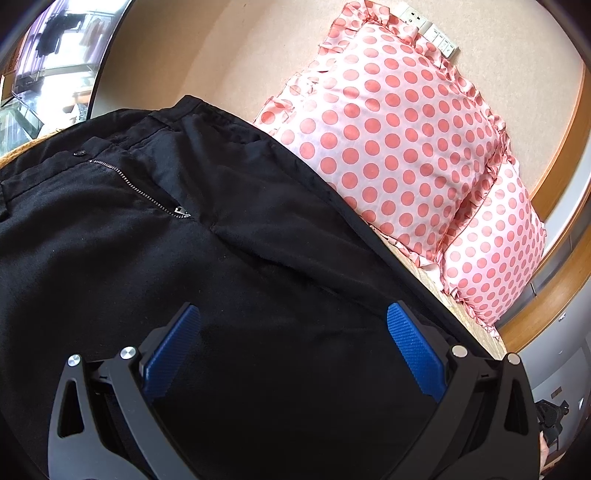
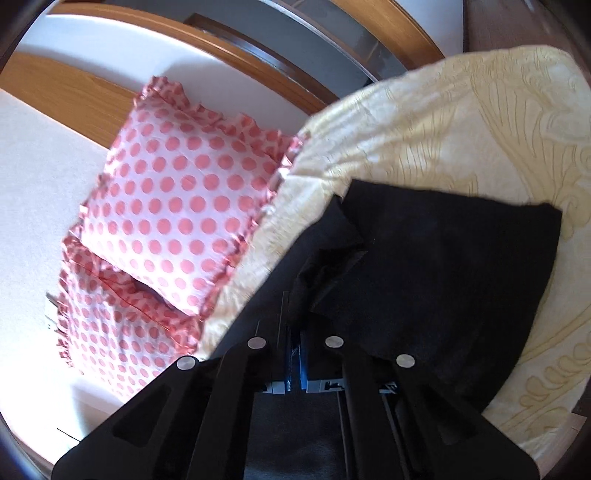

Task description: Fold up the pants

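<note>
Black pants (image 1: 192, 258) lie spread on the bed, waistband, button and open zipper at the upper left of the left wrist view. My left gripper (image 1: 291, 325) is open just above the fabric near the crotch, its blue pads (image 1: 413, 347) wide apart and empty. In the right wrist view my right gripper (image 2: 295, 350) is shut on a bunched fold of the pants (image 2: 424, 266), with the leg cloth draped ahead and to the right over the cream bedspread (image 2: 461, 129).
Two pink polka-dot pillows (image 1: 399, 147) lean at the wall beside the pants; they also show in the right wrist view (image 2: 177, 199). A wooden bed frame (image 2: 74, 92) runs behind them. Wall sockets (image 1: 428, 27) sit above the pillows.
</note>
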Demonstrator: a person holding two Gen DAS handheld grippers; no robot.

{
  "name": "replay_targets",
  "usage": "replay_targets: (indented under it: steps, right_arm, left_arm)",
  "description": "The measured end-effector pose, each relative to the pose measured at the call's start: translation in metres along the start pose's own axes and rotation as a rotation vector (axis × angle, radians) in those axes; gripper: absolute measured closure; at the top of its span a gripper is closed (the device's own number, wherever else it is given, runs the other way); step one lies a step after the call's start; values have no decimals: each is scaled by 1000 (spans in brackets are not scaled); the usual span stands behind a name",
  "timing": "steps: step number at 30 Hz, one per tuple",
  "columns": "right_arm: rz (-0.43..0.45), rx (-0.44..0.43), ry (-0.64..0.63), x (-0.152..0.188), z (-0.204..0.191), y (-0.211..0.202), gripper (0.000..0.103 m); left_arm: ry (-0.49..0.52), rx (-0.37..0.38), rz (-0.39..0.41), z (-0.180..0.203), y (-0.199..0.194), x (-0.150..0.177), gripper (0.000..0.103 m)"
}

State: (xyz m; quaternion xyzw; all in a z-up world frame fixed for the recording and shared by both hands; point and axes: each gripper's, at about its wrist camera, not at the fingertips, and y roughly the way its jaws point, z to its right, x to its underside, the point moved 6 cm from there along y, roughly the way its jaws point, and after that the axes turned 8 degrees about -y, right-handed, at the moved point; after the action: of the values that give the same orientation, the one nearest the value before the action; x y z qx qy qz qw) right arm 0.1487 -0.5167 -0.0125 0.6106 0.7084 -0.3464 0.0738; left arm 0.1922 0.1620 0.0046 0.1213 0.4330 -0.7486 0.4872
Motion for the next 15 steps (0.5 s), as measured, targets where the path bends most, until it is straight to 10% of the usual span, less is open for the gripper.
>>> replay_targets:
  steps: [4,15]
  right_arm:
    - [99,28,-27,-7,6,-35,100]
    - [11,123,6,17,48,-13,101]
  left_arm:
    - [0,0,-1,0,0,1,2]
    - [119,15,9,26,-17,-25,2]
